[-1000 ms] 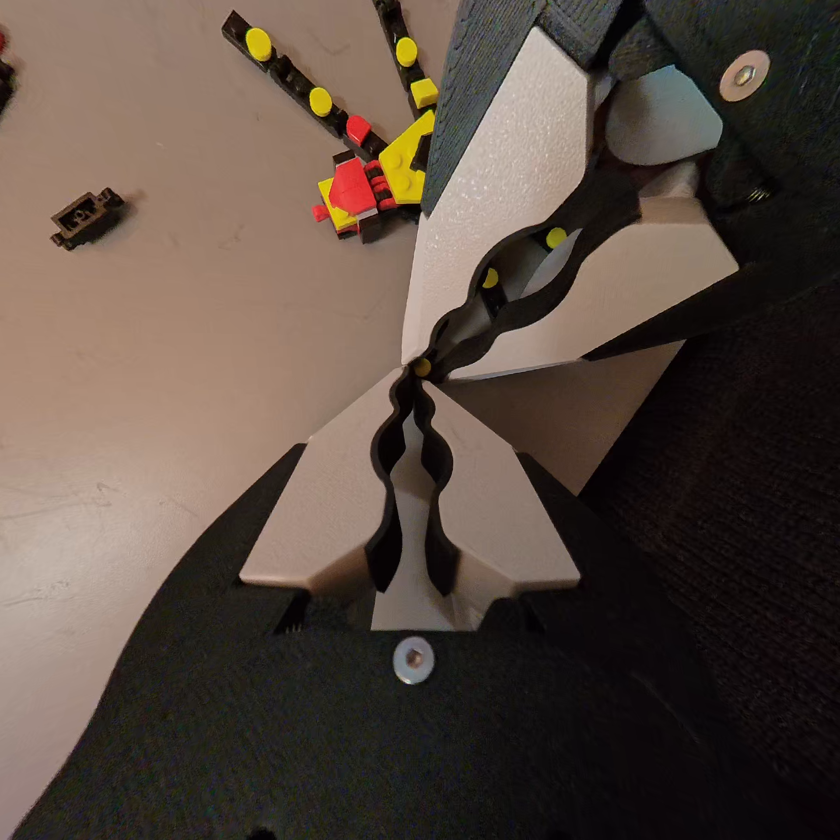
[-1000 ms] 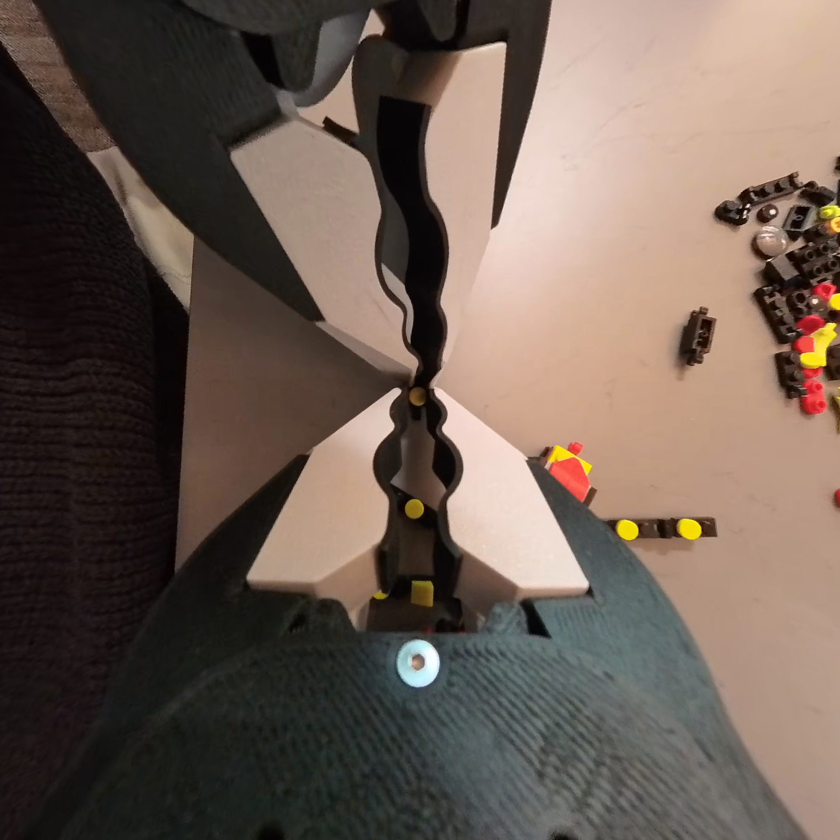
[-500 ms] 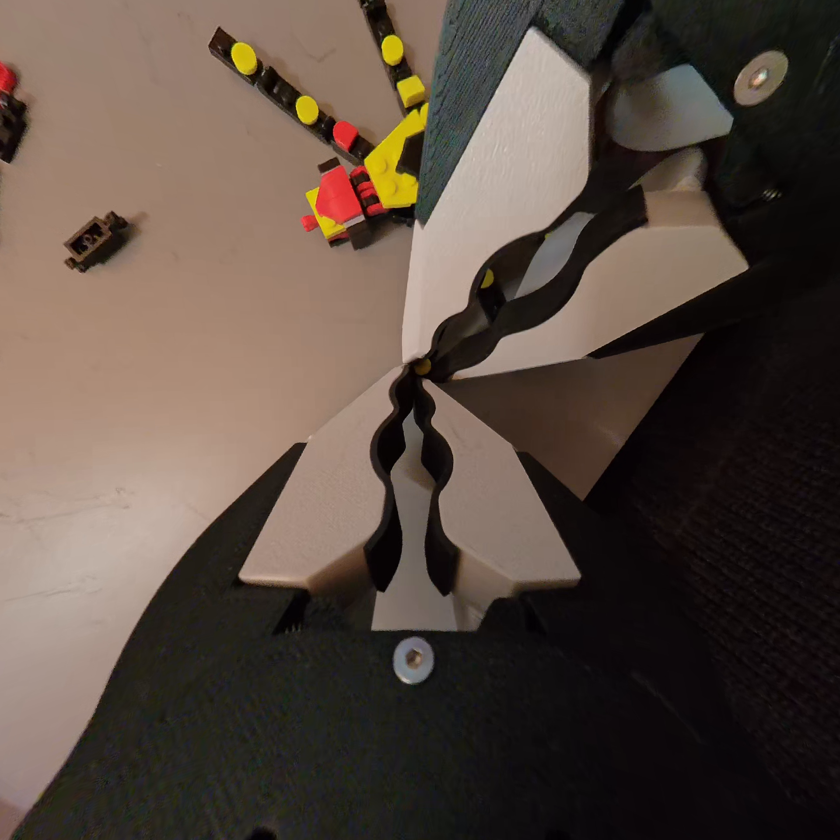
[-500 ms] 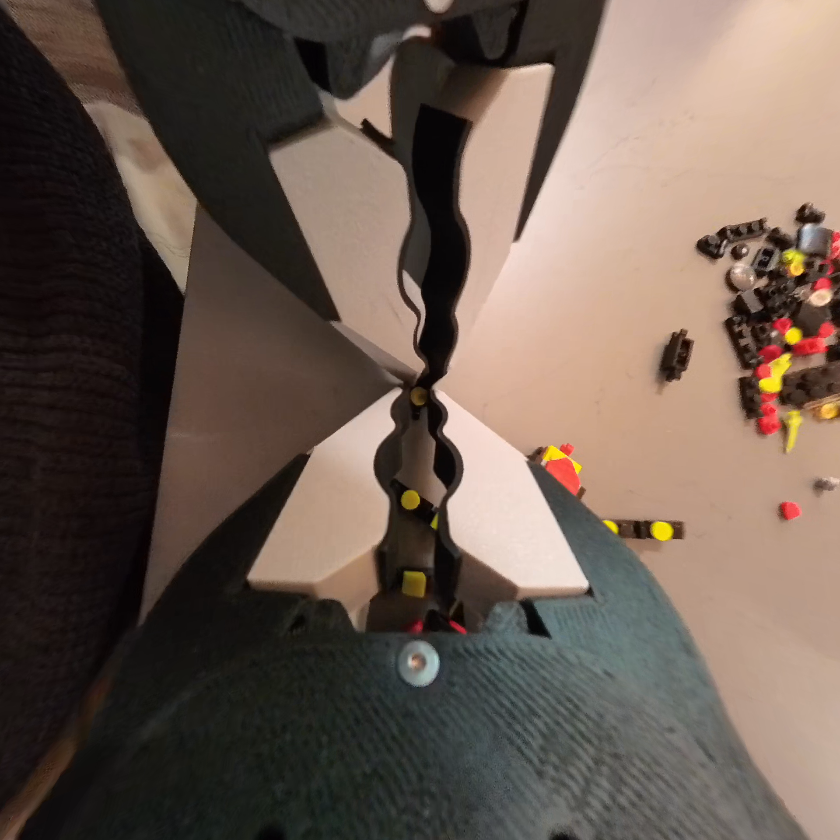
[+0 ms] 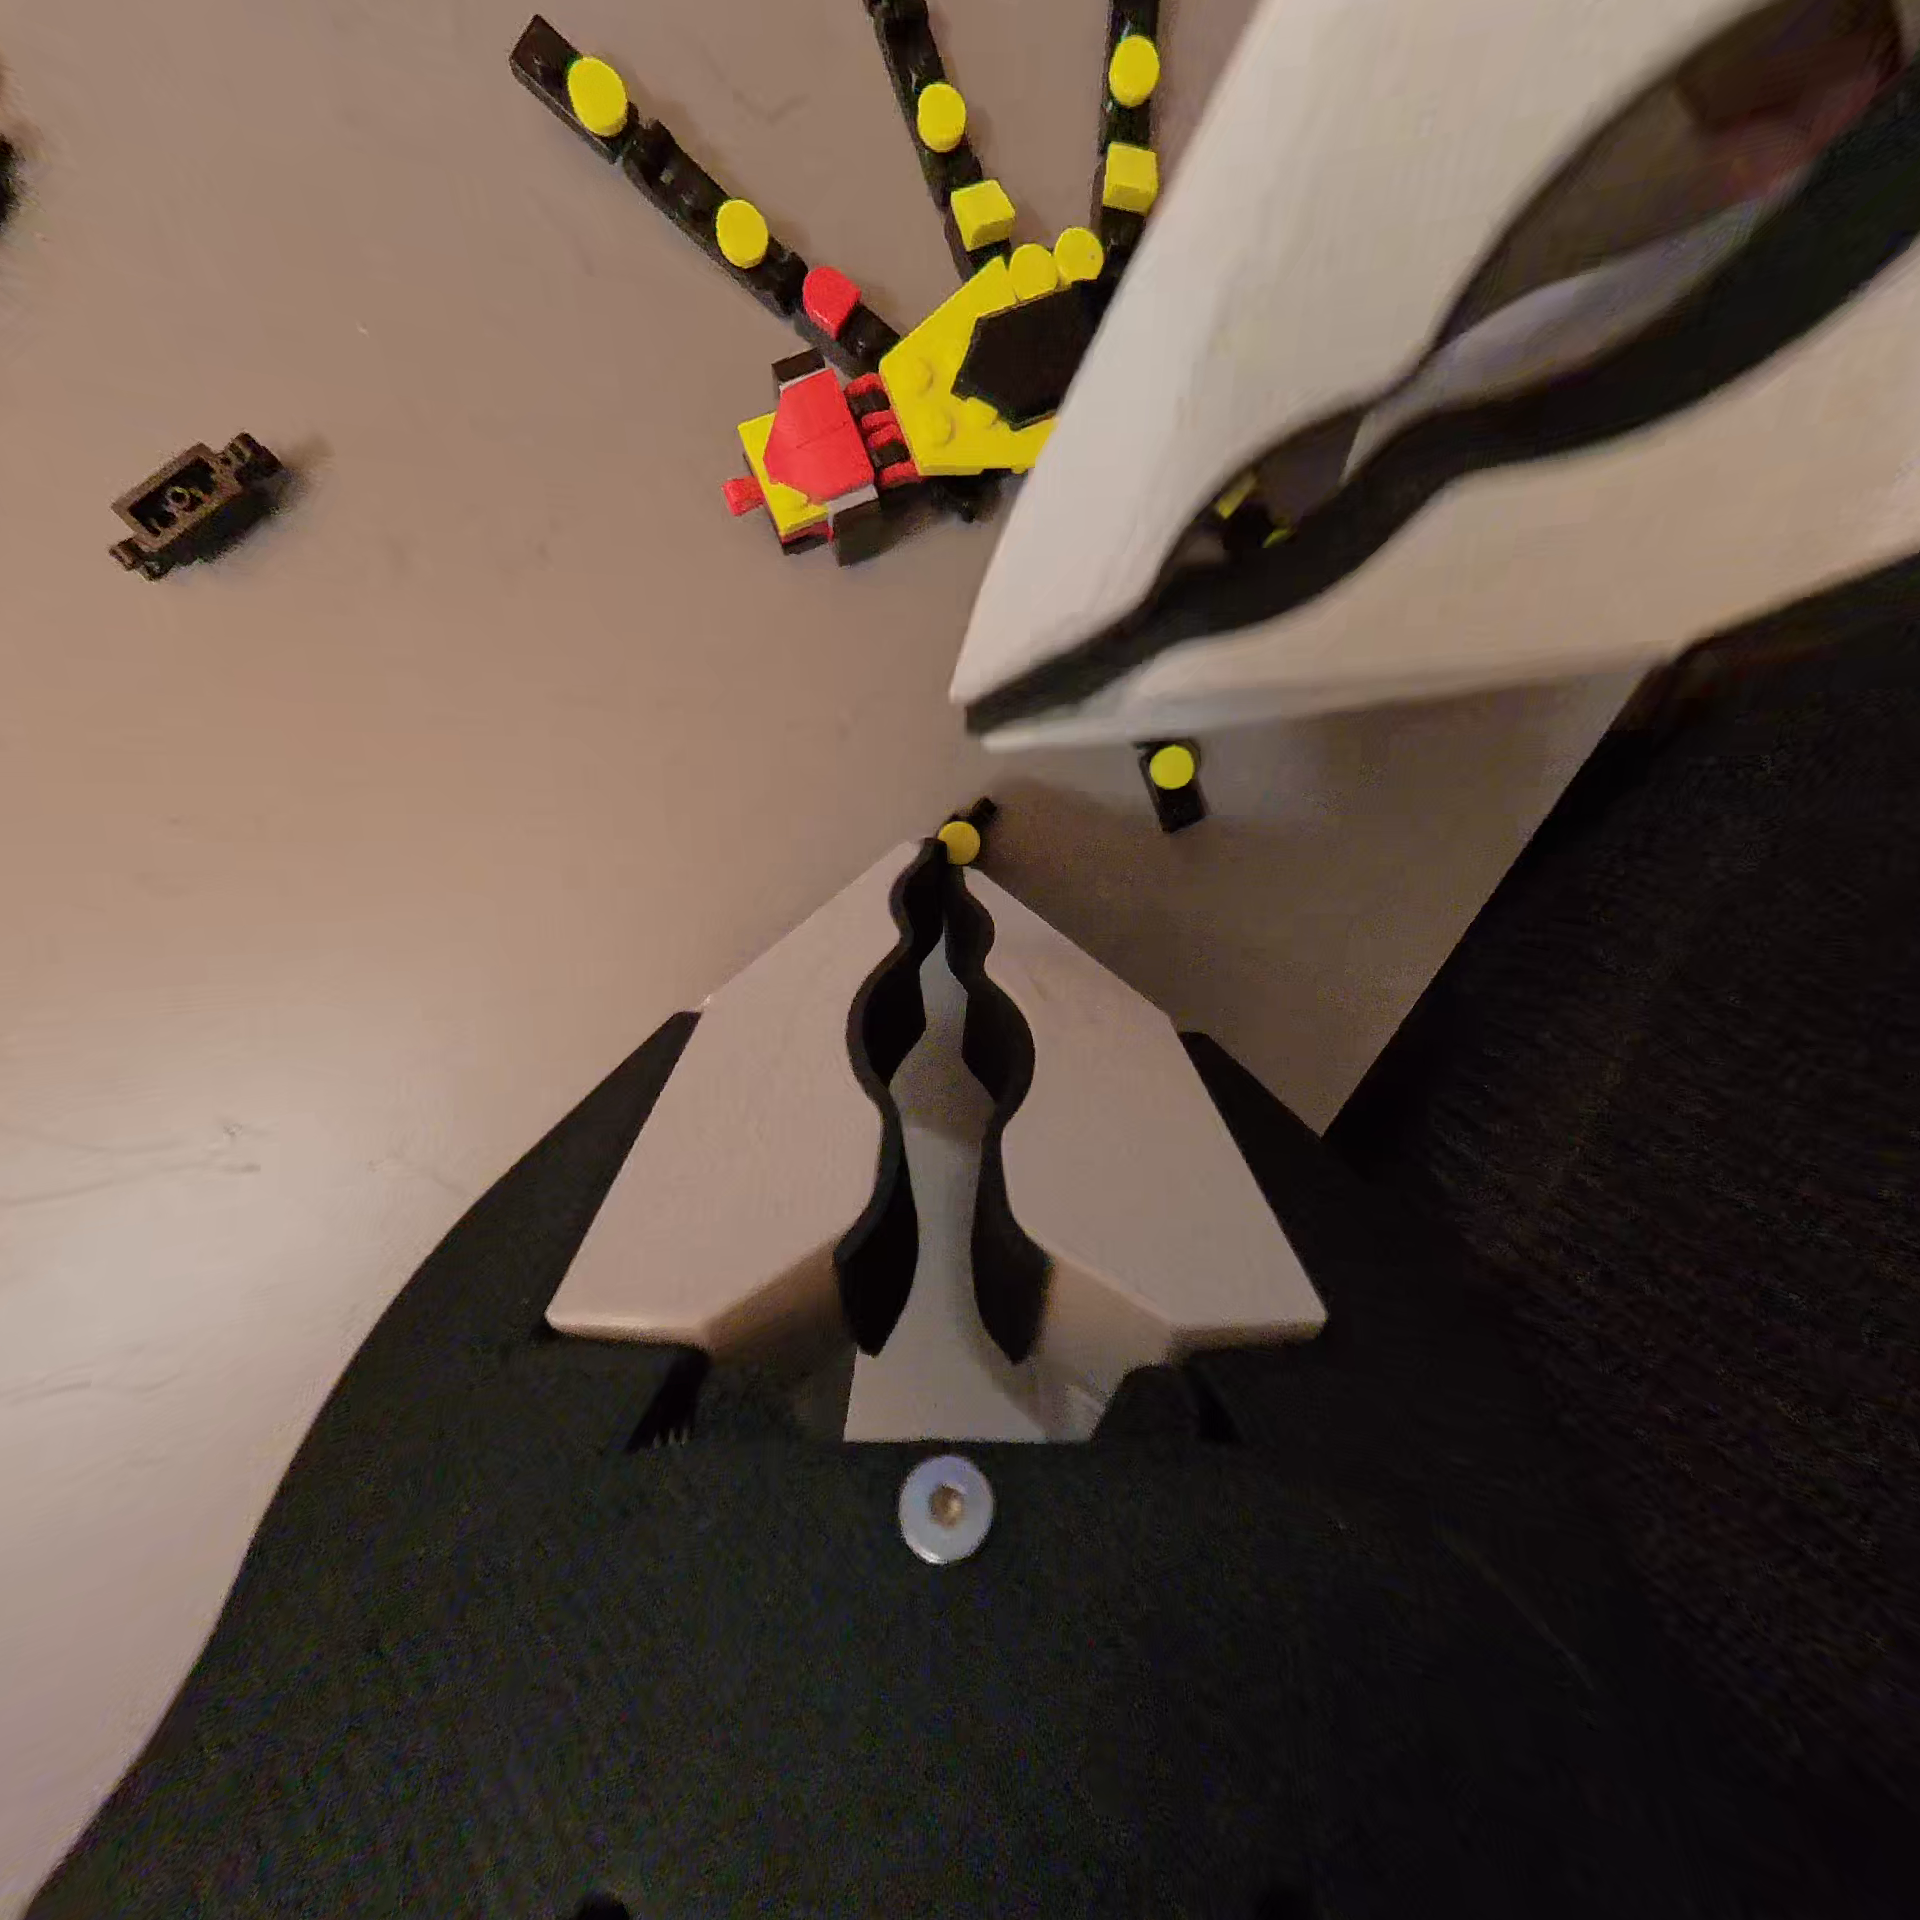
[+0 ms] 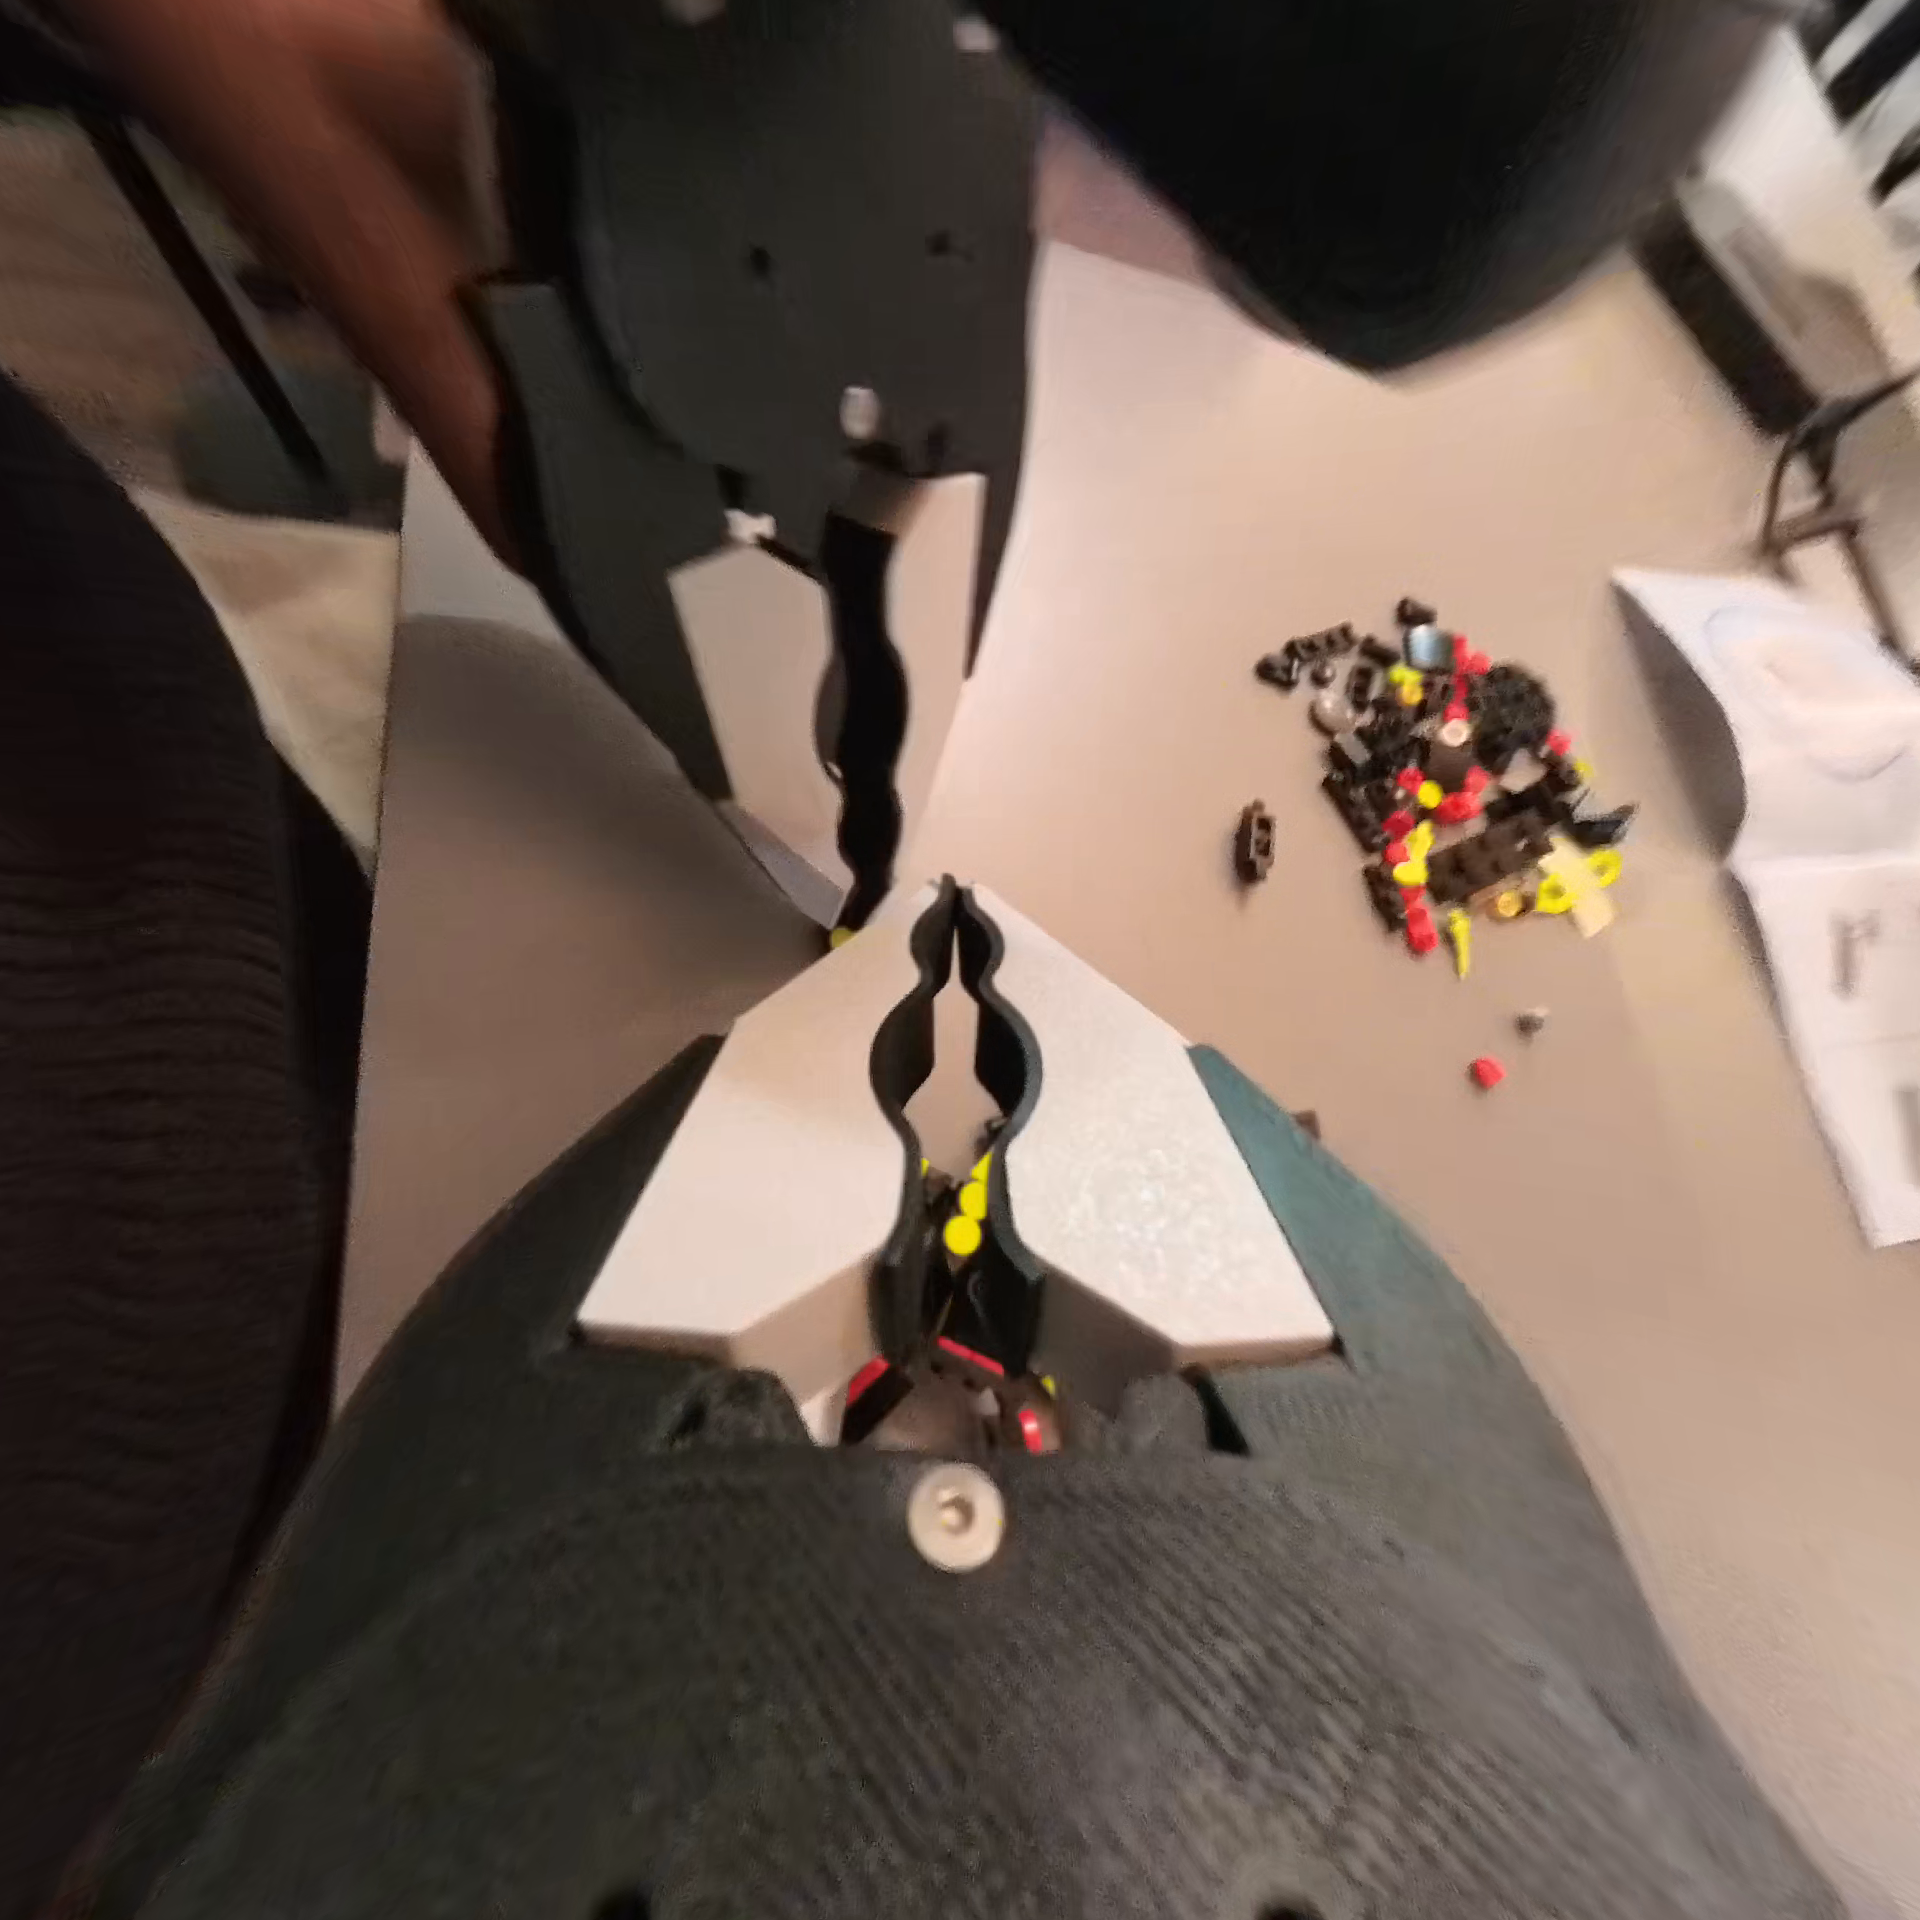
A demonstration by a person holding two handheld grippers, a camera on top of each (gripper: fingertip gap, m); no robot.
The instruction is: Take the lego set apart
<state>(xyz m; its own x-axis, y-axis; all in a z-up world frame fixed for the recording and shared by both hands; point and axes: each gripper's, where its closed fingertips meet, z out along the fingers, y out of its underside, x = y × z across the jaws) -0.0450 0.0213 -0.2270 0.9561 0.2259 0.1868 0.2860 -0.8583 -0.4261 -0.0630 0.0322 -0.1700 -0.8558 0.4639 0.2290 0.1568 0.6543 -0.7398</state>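
My left gripper point(image 5: 951, 847) is shut on a small yellow round piece point(image 5: 958, 840) with a black bit behind it, pinched at the very tips. It shows at the top of the right wrist view point(image 6: 854, 920) with the yellow piece point(image 6: 840, 938) at its tips. My right gripper point(image 6: 951, 896) is shut with nothing between its pads; it shows blurred in the left wrist view point(image 5: 971, 717). A small black piece with a yellow stud point(image 5: 1174, 781) is loose just below it. The lego set point(image 5: 935, 405), with a yellow and red body and black legs with yellow studs, lies on the table.
A small black brick point(image 5: 192, 504) lies alone on the beige table point(image 5: 416, 935). A pile of loose black, red and yellow pieces point(image 6: 1455, 790) and a paper booklet point(image 6: 1849, 883) lie to the right. Dark fabric point(image 5: 1662, 1247) borders the near table edge. A hand point(image 6: 343, 260) holds the left gripper. The left gripper's tips are roughly 6 centimetres from the right gripper's. Both grippers' tips are roughly 12 centimetres from the small black brick point(image 5: 192, 504). It turns up in the right wrist view point(image 6: 1260, 836) as well.
The two grippers, tip to tip on one small piece before, have pulled apart. The left kept the yellow round piece; the black piece left the right's grasp and its pads closed together.
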